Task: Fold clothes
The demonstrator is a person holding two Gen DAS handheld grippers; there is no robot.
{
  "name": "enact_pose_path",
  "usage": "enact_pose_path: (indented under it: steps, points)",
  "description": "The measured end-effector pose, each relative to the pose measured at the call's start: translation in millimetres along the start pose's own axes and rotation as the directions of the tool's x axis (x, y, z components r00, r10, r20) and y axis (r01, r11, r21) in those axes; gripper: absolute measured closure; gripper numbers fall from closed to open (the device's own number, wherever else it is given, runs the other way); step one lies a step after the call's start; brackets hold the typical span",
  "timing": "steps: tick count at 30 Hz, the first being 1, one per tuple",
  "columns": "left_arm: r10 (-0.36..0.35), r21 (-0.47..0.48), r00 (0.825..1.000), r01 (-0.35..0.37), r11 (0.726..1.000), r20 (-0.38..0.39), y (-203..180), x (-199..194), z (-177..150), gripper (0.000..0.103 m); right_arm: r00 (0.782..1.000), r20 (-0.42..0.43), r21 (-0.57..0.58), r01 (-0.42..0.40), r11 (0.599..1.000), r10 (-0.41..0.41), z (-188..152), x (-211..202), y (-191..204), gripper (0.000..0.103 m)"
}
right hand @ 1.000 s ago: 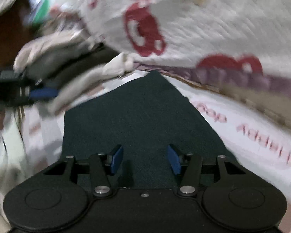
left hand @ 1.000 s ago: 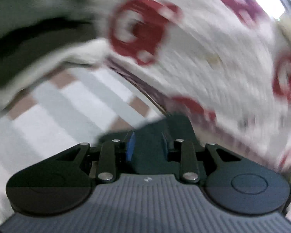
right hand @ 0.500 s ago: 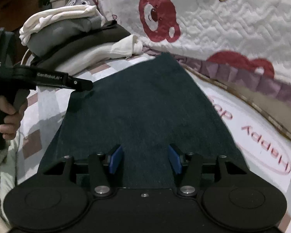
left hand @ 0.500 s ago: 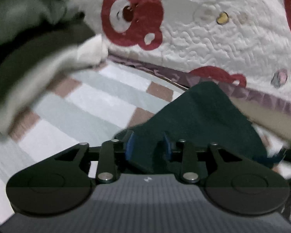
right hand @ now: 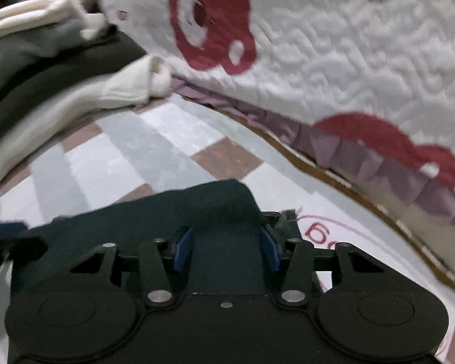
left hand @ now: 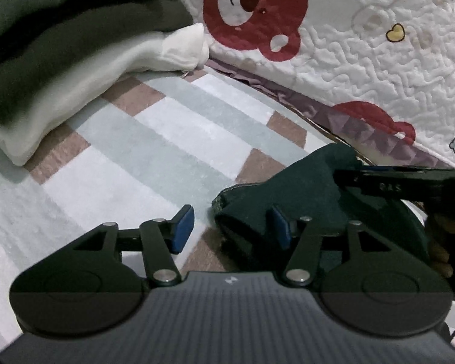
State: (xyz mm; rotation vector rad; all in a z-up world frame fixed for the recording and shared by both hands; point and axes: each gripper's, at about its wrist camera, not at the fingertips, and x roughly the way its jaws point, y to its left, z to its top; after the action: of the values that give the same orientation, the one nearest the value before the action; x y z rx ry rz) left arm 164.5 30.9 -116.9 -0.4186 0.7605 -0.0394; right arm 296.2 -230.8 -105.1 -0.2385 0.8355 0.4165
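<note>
A dark green cloth (left hand: 312, 194) lies folded over on the checked mat. In the left wrist view my left gripper (left hand: 230, 227) is open; the cloth's folded corner sits just inside its right finger, not pinched. The right gripper's fingers (left hand: 388, 179) reach in from the right over the cloth. In the right wrist view my right gripper (right hand: 226, 250) is open, with the green cloth (right hand: 154, 215) lying between and under its fingers.
A stack of folded clothes in grey, dark and cream (left hand: 60, 48) lies at the back left, also in the right wrist view (right hand: 45, 69). A white quilt with red bears (left hand: 348, 45) rises along the back. The checked mat (left hand: 142, 151) spreads in front.
My left gripper has opened and let go of the cloth. The cloth's far half has been brought over toward me, so it now lies shorter and doubled. My right gripper stays open.
</note>
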Motion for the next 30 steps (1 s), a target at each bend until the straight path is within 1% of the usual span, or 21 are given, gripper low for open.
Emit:
enact_pose_path:
  steps: [3, 5, 6, 8, 9, 11, 13, 15, 17, 18, 19, 20, 21, 22, 23, 24, 25, 27, 28, 29, 30]
  points:
    - [-0.001, -0.02, 1.0, 0.001, 1.0, -0.007, 3.1, 2.8, -2.8, 0.046, 1.0, -0.024, 0.01, -0.002, 1.0, 0.002, 0.8, 4.9, -1.8, 0.051]
    - [0.001, -0.022, 1.0, -0.002, 1.0, -0.008, 4.4, 3.5, -4.7, 0.042, 0.999, -0.046, 0.039, -0.012, 0.999, 0.013, 5.2, 1.0, -6.6, 0.052]
    - [0.003, -0.018, 1.0, -0.004, 1.0, -0.009, 4.6, 3.6, -5.0, 0.041, 0.999, -0.04, 0.076, -0.023, 0.997, 0.026, 5.2, -8.2, -10.8, 0.054]
    - [0.006, -0.015, 1.0, -0.006, 1.0, -0.01, 5.0, 3.7, -5.2, 0.041, 0.998, 0.003, 0.16, -0.066, 0.985, 0.066, 1.0, -34.8, -19.8, 0.054]
    - [0.007, -0.017, 1.0, -0.007, 1.0, -0.01, 5.2, 3.7, -5.0, 0.041, 0.995, 0.03, 0.18, -0.101, 0.978, 0.097, -5.2, -50.5, -22.2, 0.054]
    - [0.007, -0.014, 1.0, -0.007, 1.0, -0.004, 5.5, 4.0, -5.9, 0.041, 0.981, 0.073, 0.152, -0.19, 0.97, 0.18, -26.9, -83.8, -18.7, 0.052]
    - [0.007, -0.01, 1.0, -0.007, 1.0, 0.001, 5.8, 4.1, -7.6, 0.04, 0.969, 0.05, 0.068, -0.244, 0.967, 0.241, -52.7, -105.6, -3.6, 0.052]
    - [0.01, -0.006, 1.0, -0.01, 1.0, 0.003, 5.3, 3.5, -8.8, 0.04, 0.966, -0.013, -0.003, -0.256, 0.967, 0.256, -80.9, -113.4, 13.7, 0.052]
    - [0.014, 0.004, 1.0, -0.014, 1.0, -0.001, 3.5, 2.4, -9.7, 0.039, 0.972, -0.04, -0.063, -0.232, 0.971, 0.229, -107.9, -122.4, 28.0, 0.051]
    - [0.017, 0.005, 1.0, -0.017, 1.0, -0.004, 3.4, 1.9, -9.8, 0.039, 0.972, -0.07, -0.054, -0.227, 0.972, 0.223, -112.2, -127.1, 31.1, 0.05]
    - [0.02, 0.006, 1.0, -0.02, 1.0, -0.006, 3.6, 1.6, -9.7, 0.039, 0.967, -0.112, -0.016, -0.232, 0.973, 0.229, -111.3, -131.7, 30.9, 0.05]
    - [0.018, 0.0, 1.0, -0.018, 1.0, -0.008, 4.5, 1.7, -9.5, 0.038, 0.955, -0.146, 0.038, -0.255, 0.966, 0.258, -109.1, -136.6, 27.3, 0.05]
    - [0.015, -0.008, 1.0, -0.015, 1.0, -0.01, 5.8, 2.0, -9.2, 0.038, 0.935, -0.171, 0.108, -0.295, 0.949, 0.31, -105.4, -141.7, 20.2, 0.049]
    - [0.012, -0.015, 1.0, -0.012, 1.0, -0.012, 7.0, 2.3, -8.8, 0.037, 0.922, -0.169, 0.179, -0.319, 0.931, 0.349, -105.0, -147.4, 10.9, 0.05]
    - [0.009, -0.023, 1.0, -0.009, 1.0, -0.015, 8.2, 2.7, -8.5, 0.037, 0.917, -0.143, 0.248, -0.331, 0.91, 0.372, -107.9, -153.6, -0.7, 0.05]
    - [-0.008, -0.053, 1.0, 0.006, 0.999, -0.022, 11.8, 3.4, -8.2, 0.037, 0.912, -0.115, 0.316, -0.342, 0.885, 0.394, -110.8, -159.8, -12.4, 0.048]
    - [-0.03, -0.092, 0.999, 0.027, 0.995, -0.03, 16.3, 4.2, -7.9, 0.037, 0.914, -0.081, 0.371, -0.343, 0.863, 0.398, -116.7, -165.8, -23.6, 0.045]
    - [-0.076, -0.17, 0.996, 0.067, 0.983, -0.045, 25.4, 5.9, -7.3, 0.04, 0.936, -0.014, 0.471, -0.305, 0.828, 0.352, -138.3, -171.2, -45.9, 0.041]
    - [-0.147, -0.264, 0.988, 0.129, 0.956, -0.051, 36.1, 8.1, -7.8, 0.041, 0.946, 0.001, 0.528, -0.276, 0.803, 0.324, -149.5, -169.0, -56.9, 0.041]
    - [-0.228, -0.369, 0.972, 0.195, 0.909, -0.047, 47.0, 11.3, -10.0, 0.041, 0.956, -0.004, 0.594, -0.232, 0.77, 0.292, -160.9, -164.7, -67.3, 0.041]
    - [-0.304, -0.466, 0.952, 0.254, 0.848, -0.034, 57.0, 14.6, -12.9, 0.043, 0.966, -0.03, 0.666, -0.173, 0.726, 0.258, -172.7, -158.4, -77.3, 0.04]
